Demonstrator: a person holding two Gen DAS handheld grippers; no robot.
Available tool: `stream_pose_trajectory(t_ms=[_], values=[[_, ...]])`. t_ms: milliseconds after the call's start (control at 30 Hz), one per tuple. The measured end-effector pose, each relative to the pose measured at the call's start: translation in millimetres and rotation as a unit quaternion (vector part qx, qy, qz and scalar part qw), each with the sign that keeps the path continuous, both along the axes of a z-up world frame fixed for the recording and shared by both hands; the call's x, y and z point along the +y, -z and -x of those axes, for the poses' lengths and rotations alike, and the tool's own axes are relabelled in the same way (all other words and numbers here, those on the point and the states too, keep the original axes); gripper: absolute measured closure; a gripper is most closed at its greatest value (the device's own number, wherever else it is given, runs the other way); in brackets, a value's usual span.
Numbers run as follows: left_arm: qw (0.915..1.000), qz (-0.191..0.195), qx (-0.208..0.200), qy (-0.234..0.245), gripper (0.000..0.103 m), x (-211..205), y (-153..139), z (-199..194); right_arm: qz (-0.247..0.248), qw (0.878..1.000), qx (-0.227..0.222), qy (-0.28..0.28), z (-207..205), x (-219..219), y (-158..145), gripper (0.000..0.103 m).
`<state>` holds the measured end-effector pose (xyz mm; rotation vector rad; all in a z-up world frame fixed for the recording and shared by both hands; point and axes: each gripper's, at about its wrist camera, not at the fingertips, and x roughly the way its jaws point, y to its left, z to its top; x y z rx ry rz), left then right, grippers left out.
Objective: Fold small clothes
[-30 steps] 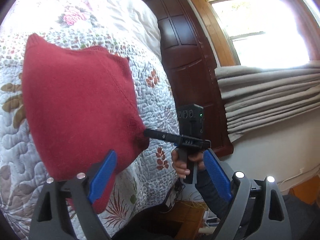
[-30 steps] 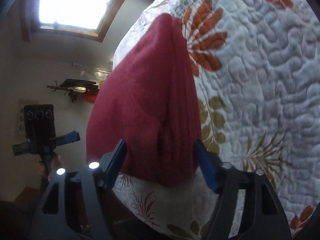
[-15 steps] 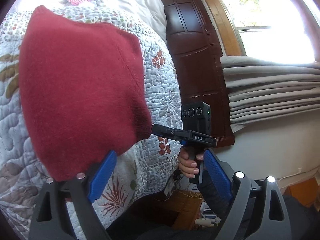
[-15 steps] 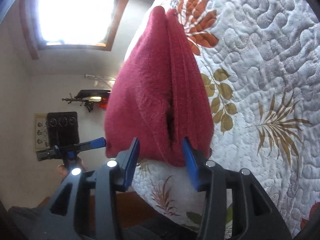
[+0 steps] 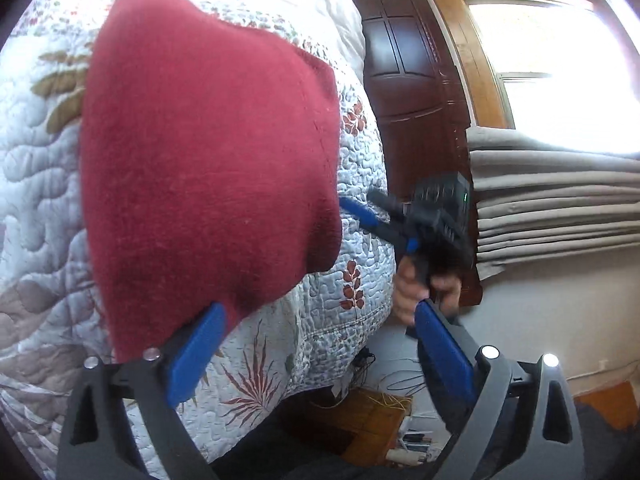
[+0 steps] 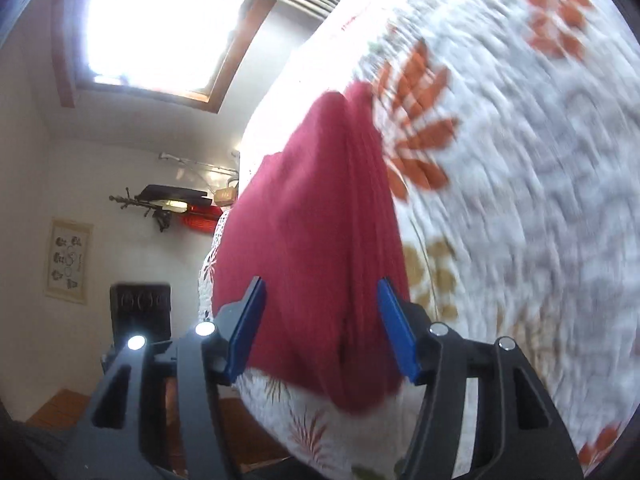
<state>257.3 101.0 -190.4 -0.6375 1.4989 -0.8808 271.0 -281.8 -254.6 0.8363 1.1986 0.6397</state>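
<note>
Both claws stand with their blue pads apart. Left claw (image 5: 316, 354) has one pad at the lower edge of the folded red garment (image 5: 208, 176), gripping nothing; right claw (image 6: 322, 326) has its pads on either side of the garment's near end. The garment lies on the flowered quilt (image 5: 356, 184) of the bed, near its edge.

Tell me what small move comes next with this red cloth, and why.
Probably close the right gripper on the red cloth: its open jaws straddle the folded near edge on the quilt, gripping nothing. The left gripper is open, cloth against one finger.
</note>
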Motion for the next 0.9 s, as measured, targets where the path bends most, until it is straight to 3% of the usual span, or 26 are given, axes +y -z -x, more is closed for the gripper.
stream_pose_trajectory(t_ms=[133,200,267,367,433,500,533,667,733,900], values=[[0.9998,-0.001,0.013,-0.012,0.007,1,10,-5,0.019,1.0,0.01,-0.01,-57,13,10,0.053],[0.9998,-0.001,0.015,-0.015,0.007,4,14,-8,0.038,0.999,0.015,-0.023,-75,24,19,0.08],[0.9998,-0.001,0.014,-0.016,0.01,6,20,-9,0.058,0.998,0.026,-0.026,-86,32,30,0.083],[0.9995,-0.002,0.023,-0.02,0.013,7,23,-9,0.042,0.998,0.032,-0.015,-87,25,37,0.083],[0.9995,0.009,0.027,-0.014,0.011,12,12,-5,0.002,1.0,0.024,-0.003,-91,8,28,0.073],[0.9997,0.023,0.009,-0.008,0.005,23,-6,-1,-0.03,0.999,0.041,0.011,-99,-11,29,0.019],[0.9996,0.027,0.0,-0.011,0.004,30,-13,0,-0.028,0.998,0.046,0.013,-102,-17,32,0.014],[0.9981,0.017,0.001,-0.06,0.004,64,-9,0,-0.079,0.993,0.081,-0.037,-119,-26,62,0.013],[0.9957,0.004,0.024,-0.089,0.004,77,7,-1,-0.084,0.99,0.086,-0.068,-121,-18,72,0.013],[0.9926,0.011,0.046,-0.112,0.004,83,36,-4,-0.091,0.984,0.1,-0.12,-123,4,87,0.013]])
